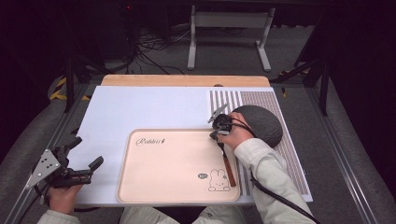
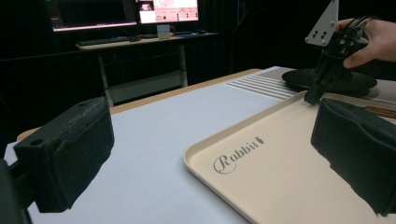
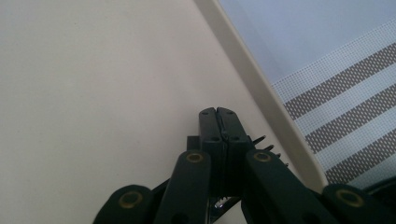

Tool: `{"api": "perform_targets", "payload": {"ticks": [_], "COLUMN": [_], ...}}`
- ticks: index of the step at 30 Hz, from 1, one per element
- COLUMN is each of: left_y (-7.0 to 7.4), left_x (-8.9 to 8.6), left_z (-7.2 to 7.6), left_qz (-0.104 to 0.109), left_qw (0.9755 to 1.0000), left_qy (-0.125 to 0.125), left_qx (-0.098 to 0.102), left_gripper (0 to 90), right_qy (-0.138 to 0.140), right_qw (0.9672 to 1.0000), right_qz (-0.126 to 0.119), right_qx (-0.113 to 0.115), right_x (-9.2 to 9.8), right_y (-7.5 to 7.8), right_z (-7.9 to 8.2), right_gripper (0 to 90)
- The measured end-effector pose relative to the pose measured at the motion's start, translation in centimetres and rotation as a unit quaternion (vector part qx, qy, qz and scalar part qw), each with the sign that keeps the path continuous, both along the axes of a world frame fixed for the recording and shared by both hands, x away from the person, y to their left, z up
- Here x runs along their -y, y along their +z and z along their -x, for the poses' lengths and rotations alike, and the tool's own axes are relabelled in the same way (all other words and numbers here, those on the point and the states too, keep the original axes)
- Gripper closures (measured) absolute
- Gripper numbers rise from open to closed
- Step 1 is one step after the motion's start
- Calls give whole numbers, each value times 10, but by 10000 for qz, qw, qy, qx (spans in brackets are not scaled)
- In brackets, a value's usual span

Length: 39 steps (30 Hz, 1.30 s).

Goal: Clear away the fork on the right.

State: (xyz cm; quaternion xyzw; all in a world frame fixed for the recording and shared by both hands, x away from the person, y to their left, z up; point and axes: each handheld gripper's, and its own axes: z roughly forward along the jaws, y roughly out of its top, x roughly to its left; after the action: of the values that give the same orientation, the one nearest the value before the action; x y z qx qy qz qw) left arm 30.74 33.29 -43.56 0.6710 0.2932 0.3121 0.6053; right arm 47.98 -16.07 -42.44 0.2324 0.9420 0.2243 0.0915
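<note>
- Tray (image 1: 177, 163): pale peach, sits near-centre on the white worktop (image 1: 140, 107); "Rabbit" script at its far-left corner, rabbit drawing (image 1: 218, 179) at its near-right corner.
- Your right gripper (image 1: 217, 135) is over the tray's far-right corner, tips down at the tray surface just inside the rim.
- Right gripper view: your jaws are pressed together, pads touching; fork tines (image 3: 268, 147) poke out just beside them on the right, next to the tray rim (image 3: 261, 93). Can't tell whether the jaws actually pinch the fork or it just lies alongside.
- Fork handle (image 1: 228, 168), brown, runs from under your right hand (image 1: 236, 133) toward the near edge, along the tray's right side.
- Dark grey round mat (image 1: 261, 123) lies right of the tray on the striped placemat (image 1: 292, 154), just beyond your right hand.
- Your left gripper (image 1: 86, 158) is at the near-left of the worktop, well apart from the tray's left edge, held above the surface in your left hand (image 1: 63, 196).
- Left gripper view: your jaws stand wide apart with nothing between them; tray corner with the script (image 2: 236, 156) lies ahead, your right gripper (image 2: 313, 95) farther off at the far rim.
- Far background: metal table frame (image 1: 229, 32) and cables on the floor.
</note>
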Motion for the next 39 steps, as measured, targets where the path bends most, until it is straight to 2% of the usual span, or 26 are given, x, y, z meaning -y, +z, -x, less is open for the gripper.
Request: {"api": "perform_targets", "payload": {"ticks": [15,23,27,33,39], "left_y": [0,0,0,0,0], "left_x": [0,1,0,0,0], "left_z": [0,0,0,0,1], "left_qz": [-18,-20,-19,4,-9], "left_qw": [10000,10000,10000,10000,10000], "left_qy": [-9,-13,-11,-2,6], "left_qx": [-11,-12,-7,-1,-9], "left_gripper": [1,1,1,1,1], "right_qy": [-286,-364,-368,-386,-446], "right_qw": [9995,9993,9992,9983,9952], "right_qz": [60,9,-104,-397,-658], "right_qx": [-76,-104,-60,206,577], "right_x": [15,18,19,26,36], "right_y": [1,2,5,22,42], "right_z": [-2,-1,-1,4,14], "right_gripper": [900,900,893,798,578]}}
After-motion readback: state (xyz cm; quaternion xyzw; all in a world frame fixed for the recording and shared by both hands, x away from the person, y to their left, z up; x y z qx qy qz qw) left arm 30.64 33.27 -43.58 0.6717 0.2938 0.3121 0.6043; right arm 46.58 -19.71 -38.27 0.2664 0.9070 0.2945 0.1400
